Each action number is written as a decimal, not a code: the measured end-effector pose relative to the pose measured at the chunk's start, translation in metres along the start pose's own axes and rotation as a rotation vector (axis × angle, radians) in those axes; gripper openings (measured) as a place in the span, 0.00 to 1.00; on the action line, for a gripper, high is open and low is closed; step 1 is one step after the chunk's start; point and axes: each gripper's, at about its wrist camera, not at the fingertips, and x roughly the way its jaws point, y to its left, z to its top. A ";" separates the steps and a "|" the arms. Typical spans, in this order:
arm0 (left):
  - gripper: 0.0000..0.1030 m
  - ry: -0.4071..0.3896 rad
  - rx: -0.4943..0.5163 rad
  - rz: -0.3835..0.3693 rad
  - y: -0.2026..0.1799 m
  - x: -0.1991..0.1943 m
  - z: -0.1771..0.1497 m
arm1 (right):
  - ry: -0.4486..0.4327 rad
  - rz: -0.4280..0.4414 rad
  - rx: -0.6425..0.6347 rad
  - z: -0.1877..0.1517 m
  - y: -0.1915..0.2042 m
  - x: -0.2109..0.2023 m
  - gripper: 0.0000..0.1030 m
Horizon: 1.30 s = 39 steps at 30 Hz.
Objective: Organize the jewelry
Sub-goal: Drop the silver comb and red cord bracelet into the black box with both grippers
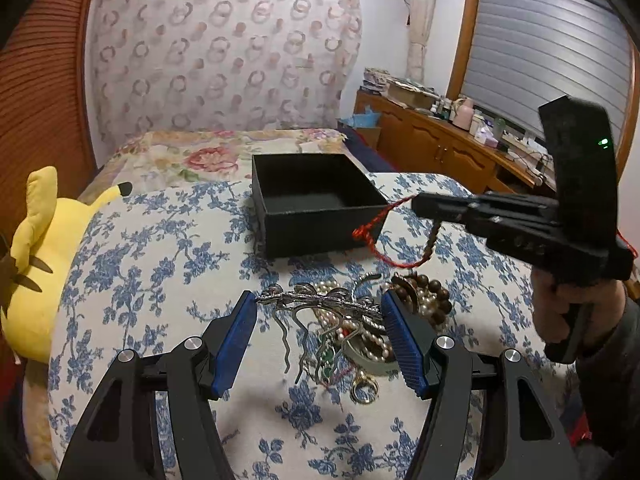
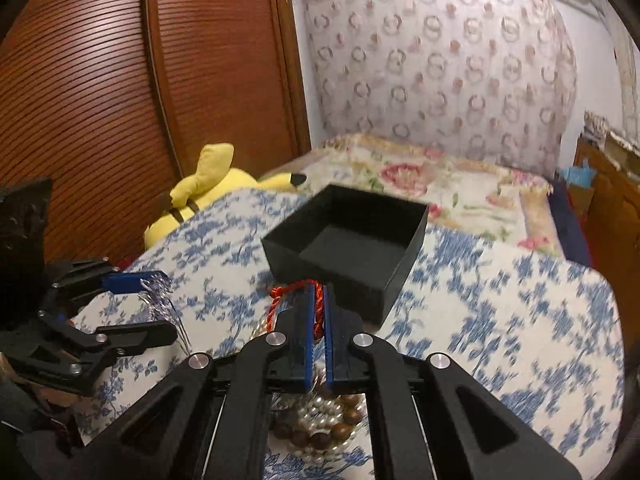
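Note:
Over a jewelry pile on the blue-flowered bedspread (image 1: 160, 260), my left gripper (image 1: 318, 300) is shut on a silver hair comb (image 1: 320, 305) that spans its blue pads, tines hanging down. The right wrist view shows the left gripper (image 2: 166, 304) at far left, holding the comb (image 2: 160, 300). My right gripper (image 2: 318, 292) is shut on a red cord (image 2: 276, 300). In the left wrist view the right gripper (image 1: 418, 202) is near the corner of an open black box (image 1: 316, 200), cord (image 1: 378, 236) dangling. The box (image 2: 348, 248) looks empty.
Pearls, a wooden bead bracelet (image 1: 428, 296), a greenish bangle (image 1: 372, 364) and a gold ring (image 1: 364, 390) lie in the pile. A yellow plush toy (image 1: 44, 260) sits at the bed's left edge. A wooden dresser (image 1: 440, 140) stands right. A person's hand (image 1: 560, 312) holds the right gripper.

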 end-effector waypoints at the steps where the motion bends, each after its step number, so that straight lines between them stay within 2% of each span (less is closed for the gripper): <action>1: 0.60 -0.002 0.002 -0.001 0.000 0.001 0.002 | -0.011 -0.003 -0.001 0.003 -0.002 -0.002 0.05; 11: 0.60 -0.026 0.027 0.012 0.001 0.023 0.057 | -0.074 -0.029 0.039 0.024 -0.041 -0.006 0.05; 20: 0.60 -0.035 0.045 0.025 0.001 0.055 0.106 | -0.108 -0.003 0.085 0.047 -0.073 0.015 0.05; 39: 0.60 0.085 0.042 0.033 0.007 0.130 0.124 | -0.103 0.020 0.143 0.037 -0.089 0.036 0.05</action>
